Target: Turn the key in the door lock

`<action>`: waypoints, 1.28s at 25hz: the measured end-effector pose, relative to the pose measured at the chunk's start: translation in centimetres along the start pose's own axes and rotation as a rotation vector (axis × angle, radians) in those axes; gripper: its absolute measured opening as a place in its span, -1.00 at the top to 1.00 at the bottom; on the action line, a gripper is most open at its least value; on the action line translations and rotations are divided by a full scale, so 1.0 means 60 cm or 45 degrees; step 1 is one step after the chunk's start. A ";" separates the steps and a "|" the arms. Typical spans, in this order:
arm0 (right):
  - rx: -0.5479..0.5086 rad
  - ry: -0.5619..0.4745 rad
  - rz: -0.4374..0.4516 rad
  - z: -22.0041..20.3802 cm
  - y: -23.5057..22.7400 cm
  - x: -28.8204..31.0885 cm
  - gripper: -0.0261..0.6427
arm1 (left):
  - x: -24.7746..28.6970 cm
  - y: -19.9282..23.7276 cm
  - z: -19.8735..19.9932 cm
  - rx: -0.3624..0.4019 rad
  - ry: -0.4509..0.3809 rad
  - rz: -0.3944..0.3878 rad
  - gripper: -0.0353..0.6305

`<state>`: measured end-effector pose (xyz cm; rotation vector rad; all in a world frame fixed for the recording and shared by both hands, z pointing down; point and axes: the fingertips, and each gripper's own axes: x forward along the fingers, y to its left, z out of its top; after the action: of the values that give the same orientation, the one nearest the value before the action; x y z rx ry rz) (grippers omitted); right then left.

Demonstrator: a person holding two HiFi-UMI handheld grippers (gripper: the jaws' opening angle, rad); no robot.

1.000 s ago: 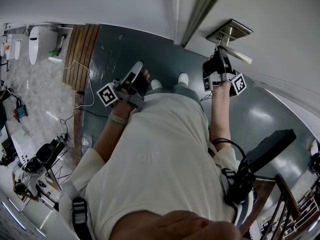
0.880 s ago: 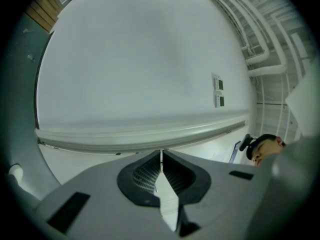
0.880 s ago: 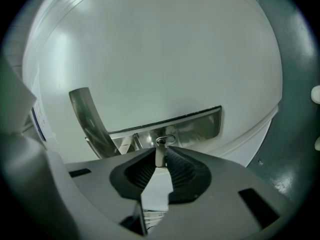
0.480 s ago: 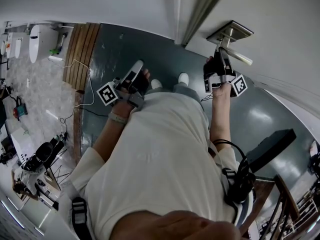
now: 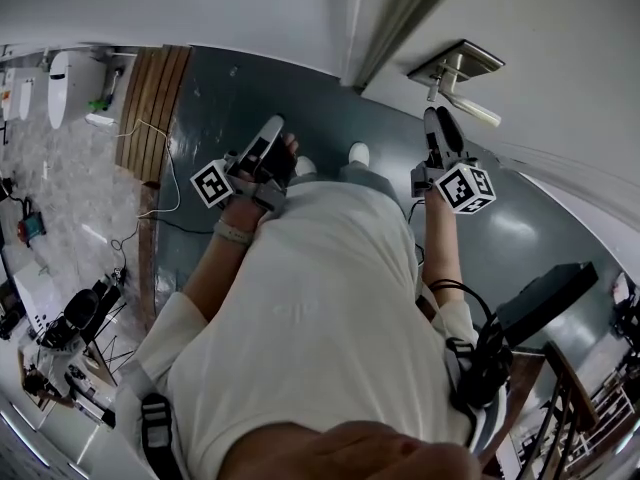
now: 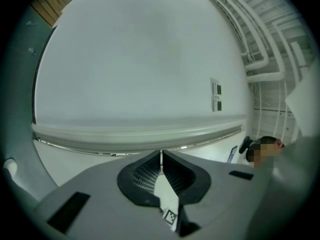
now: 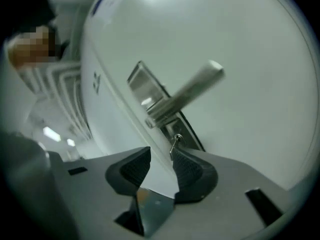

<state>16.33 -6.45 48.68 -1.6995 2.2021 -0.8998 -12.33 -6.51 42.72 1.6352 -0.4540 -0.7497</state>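
Right gripper point(image 7: 161, 153) jaws just spread, nothing between, slim metal key point(image 7: 175, 143) nearby, left gripper point(image 6: 161, 155) closed, empty

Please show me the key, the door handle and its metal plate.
key point(image 7: 175, 144): right gripper view, its middle.
door handle point(image 7: 192, 88): right gripper view, middle of the lever.
metal plate point(image 7: 141, 83): right gripper view, upper part.

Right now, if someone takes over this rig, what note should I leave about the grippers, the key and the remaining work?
Left gripper: shut, empty, idle away from the door.
Right gripper: jaws have just been opening, nothing gripped.
Key: in the lock under the door handle, beside one jaw tip, released.
To do: check whether the turn is complete; I cannot tell.
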 end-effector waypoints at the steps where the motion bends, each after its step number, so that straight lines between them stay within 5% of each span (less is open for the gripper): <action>1: -0.256 0.043 -0.054 0.001 0.007 -0.003 0.49 | -0.001 0.000 0.001 -0.011 -0.002 -0.006 0.87; 10: -2.141 0.554 -0.297 -0.029 0.033 0.011 0.49 | -0.013 0.002 -0.005 -0.080 -0.002 -0.058 0.87; 13: -2.521 0.728 -0.350 -0.043 0.021 0.019 0.49 | -0.024 0.004 -0.003 -0.112 -0.015 -0.074 0.87; 20: -2.800 0.930 -0.384 -0.059 0.004 0.044 0.49 | -0.038 0.011 -0.007 -0.175 -0.015 -0.112 0.87; 27: -2.814 1.084 -0.455 -0.085 -0.037 0.056 0.51 | -0.046 0.021 -0.001 -0.203 -0.008 -0.121 0.87; 32: -2.861 1.024 -0.547 -0.077 -0.041 0.063 0.63 | -0.053 0.017 0.008 -0.204 0.010 -0.120 0.87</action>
<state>14.76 -8.79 54.50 -2.3677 3.3810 2.5033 -14.83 -4.96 44.41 1.5171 -0.3046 -0.8285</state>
